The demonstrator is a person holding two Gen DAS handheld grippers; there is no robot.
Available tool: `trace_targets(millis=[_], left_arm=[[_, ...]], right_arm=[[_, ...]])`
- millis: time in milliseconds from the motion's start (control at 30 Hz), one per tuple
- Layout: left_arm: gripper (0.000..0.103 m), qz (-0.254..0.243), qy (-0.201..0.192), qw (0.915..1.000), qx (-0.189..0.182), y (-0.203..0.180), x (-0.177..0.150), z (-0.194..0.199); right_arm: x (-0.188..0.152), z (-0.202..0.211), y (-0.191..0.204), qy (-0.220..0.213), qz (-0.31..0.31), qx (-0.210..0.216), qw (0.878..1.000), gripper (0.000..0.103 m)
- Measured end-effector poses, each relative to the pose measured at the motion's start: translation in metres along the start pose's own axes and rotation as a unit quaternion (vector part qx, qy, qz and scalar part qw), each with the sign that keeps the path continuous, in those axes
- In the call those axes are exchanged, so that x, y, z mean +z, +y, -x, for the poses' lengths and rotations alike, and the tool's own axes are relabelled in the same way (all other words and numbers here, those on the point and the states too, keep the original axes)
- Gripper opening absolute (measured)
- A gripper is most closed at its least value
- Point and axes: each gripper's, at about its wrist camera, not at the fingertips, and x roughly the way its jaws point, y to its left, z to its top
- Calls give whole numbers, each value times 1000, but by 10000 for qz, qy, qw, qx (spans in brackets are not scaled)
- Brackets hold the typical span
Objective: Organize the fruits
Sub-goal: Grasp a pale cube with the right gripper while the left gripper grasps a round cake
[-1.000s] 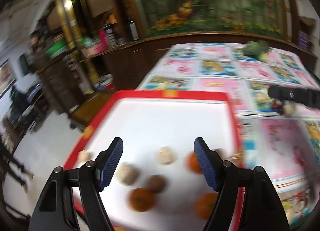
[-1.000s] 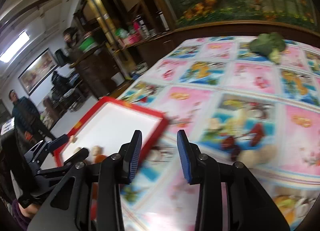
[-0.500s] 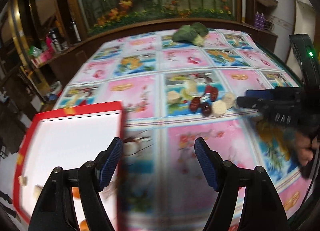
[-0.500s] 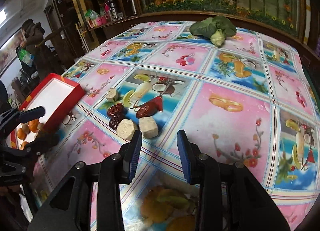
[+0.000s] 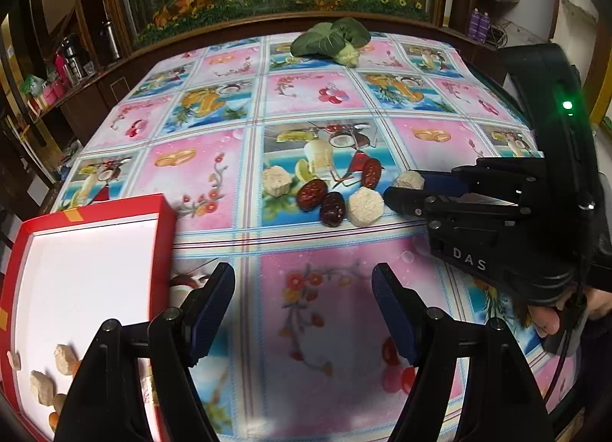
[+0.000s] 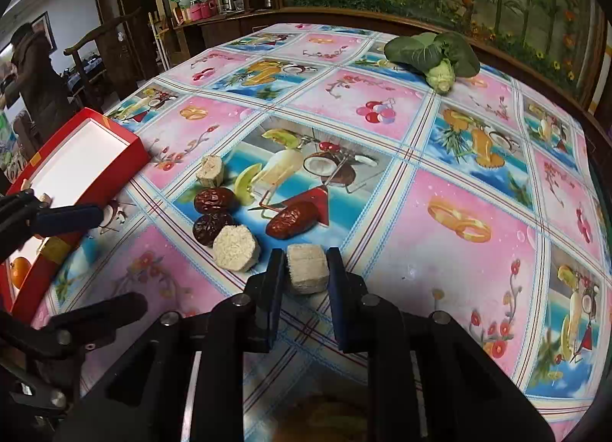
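1. Red is the colour of the box (image 5: 162,235) at the left of the left wrist view. It is white inside, and small pale chunks (image 5: 63,358) lie in its near corner.
2. The left gripper (image 5: 302,312) hangs over the pink flowery tablecloth (image 5: 317,327). Its two blue pads (image 5: 214,308) are wide apart and nothing is between them.
3. Past it, in the middle of the table, lies a little heap of food: three dark red dates (image 5: 310,194) and some pale round chunks (image 5: 365,206).
4. The right gripper (image 5: 407,189) reaches in from the right side. Its tips sit around one pale chunk (image 5: 409,180) at the edge of the heap. A fingertip (image 5: 547,321) shows under its handle.
5. Far back on the table lies a leafy green vegetable (image 5: 331,42).
6. In the right wrist view, the right gripper (image 6: 304,269) has a pale chunk (image 6: 308,268) between its two pads. The pads sit right up against its sides, and the chunk rests on the tablecloth (image 6: 440,258).
7. Just to the left lies another pale chunk (image 6: 236,248), touching a dark date (image 6: 210,227). Two more dates (image 6: 290,224) and a third chunk (image 6: 209,170) lie near.
8. The red box (image 6: 118,170) sits at the left edge of the table, with an orange fruit (image 6: 20,271) in its near end. The left gripper (image 6: 72,220) shows beside it.
9. The green vegetable (image 6: 432,53) lies far back. A person in a dark coat (image 6: 38,82) stands away in the room.
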Motion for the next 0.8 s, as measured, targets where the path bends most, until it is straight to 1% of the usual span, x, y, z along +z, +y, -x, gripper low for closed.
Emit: trace_targets(millis=[133,200,233,267,333,400,567,733,800], left_arm=[[72,-174,86,9997,-146,-15,8,-8],[62,-263,153,9991,-290,-23,12,-13],[52,-260,233,9988,-345,-25,14,-17],[45,-252,294,9984,-412,-28,16,-20],[44,-229,358,9975,-556,-31,17,-25],[44,-204,405,9971,-609,-35,19,-31],[44,-177,345,9982,-463,-35,30,-43],[44,-224,260,9987,-386,-33,39,-50],[40,-261,231,9986,-407,-34,39,-50]], right_arm=[[2,11,-26,-59,-538,17,9985,20],[4,20,-42,-180,-836,-17,9963,20],[4,25,-50,-243,-965,-13,9950,20],[4,29,-55,-288,-1072,-4,9938,19],[6,34,-64,-378,-1257,3,9914,19],[7,38,-67,-423,-1328,66,9902,19],[8,40,-72,-422,-1486,260,9876,20],[7,41,-76,-442,-1621,297,9853,20],[8,42,-78,-454,-1637,299,9850,20]])
